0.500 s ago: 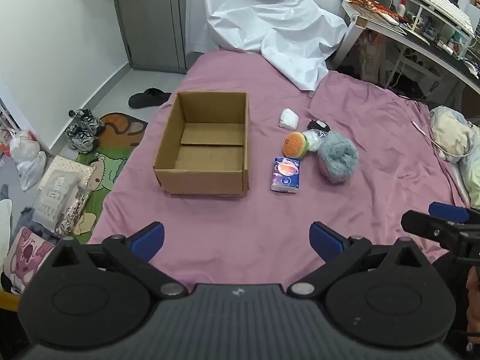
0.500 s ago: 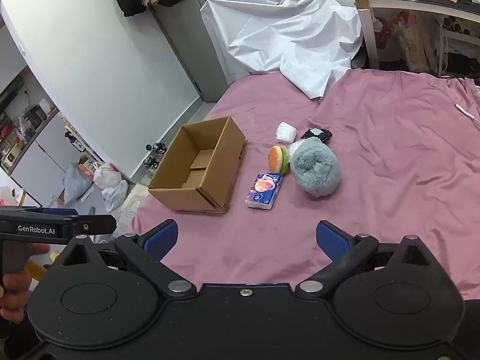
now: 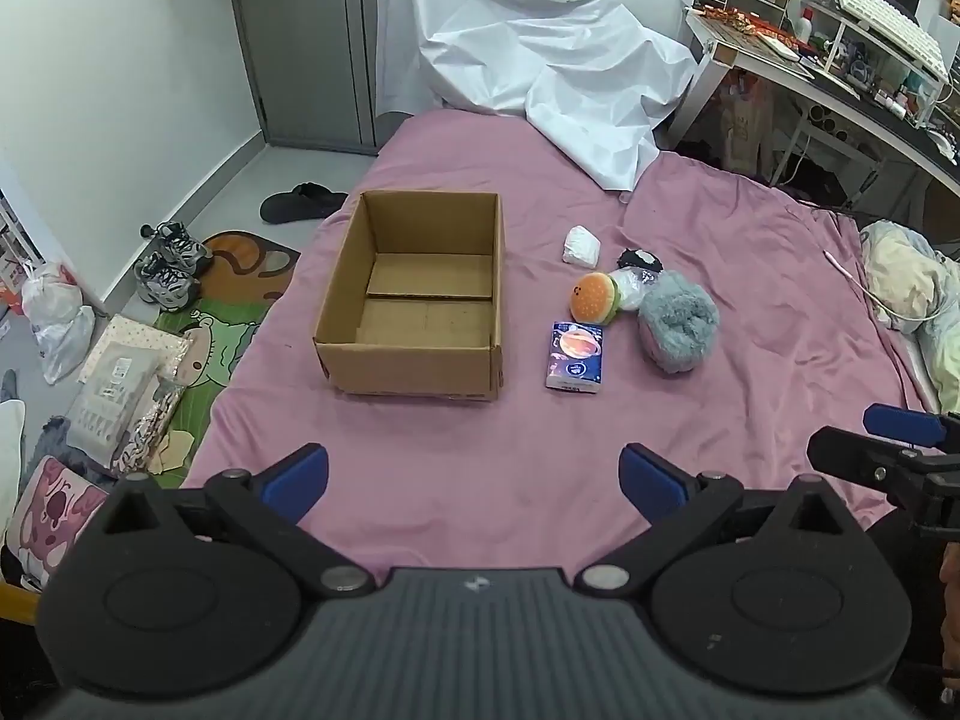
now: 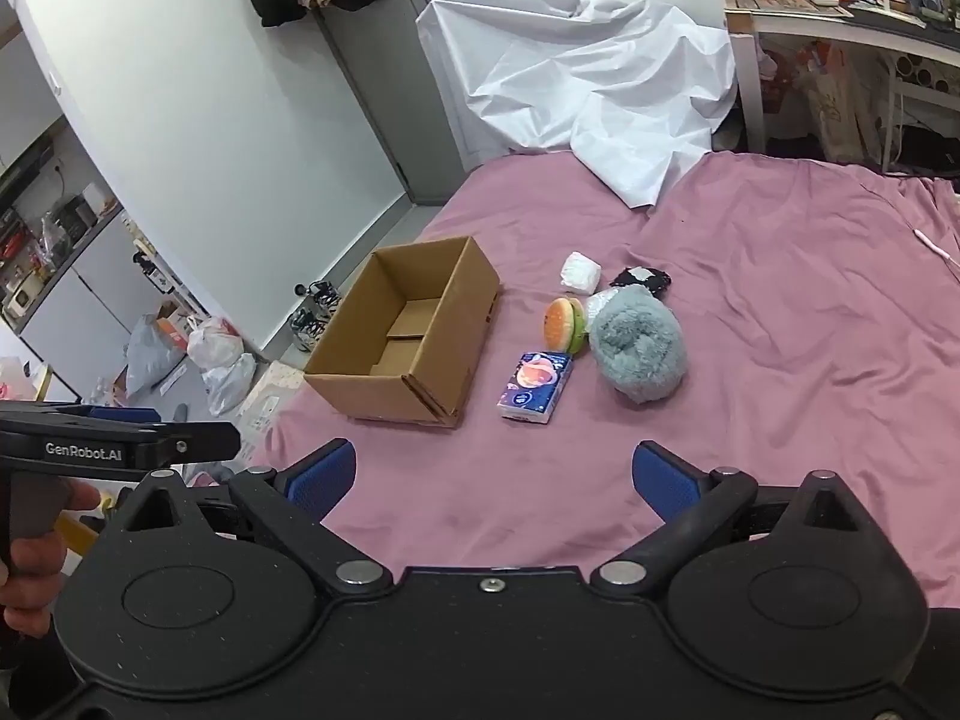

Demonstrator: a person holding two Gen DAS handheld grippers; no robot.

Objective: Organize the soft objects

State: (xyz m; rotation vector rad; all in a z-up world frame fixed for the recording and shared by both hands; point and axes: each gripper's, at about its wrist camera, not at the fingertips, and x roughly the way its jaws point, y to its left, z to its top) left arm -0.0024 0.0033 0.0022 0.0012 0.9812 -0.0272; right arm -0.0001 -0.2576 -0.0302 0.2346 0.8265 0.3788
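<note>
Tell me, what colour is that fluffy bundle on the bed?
The fluffy bundle is grey-blue, clearest in the right wrist view.

On the pink bedsheet in front of me sits my open cardboard box [image 3: 420, 300], upright, flaps folded flat inside, nothing in it. Just to its right lies a blue tissue pack [image 3: 574, 356], flat, printed face up. Beyond that, a burger plush [image 3: 594, 297] rests on its side, touching a crinkly clear plastic bag [image 3: 633, 288]. A fluffy grey plush roll [image 3: 678, 329] lies against that bag. Farther back sit a small white folded bundle [image 3: 582, 246] and a black-and-white soft item [image 3: 639, 259].
</note>
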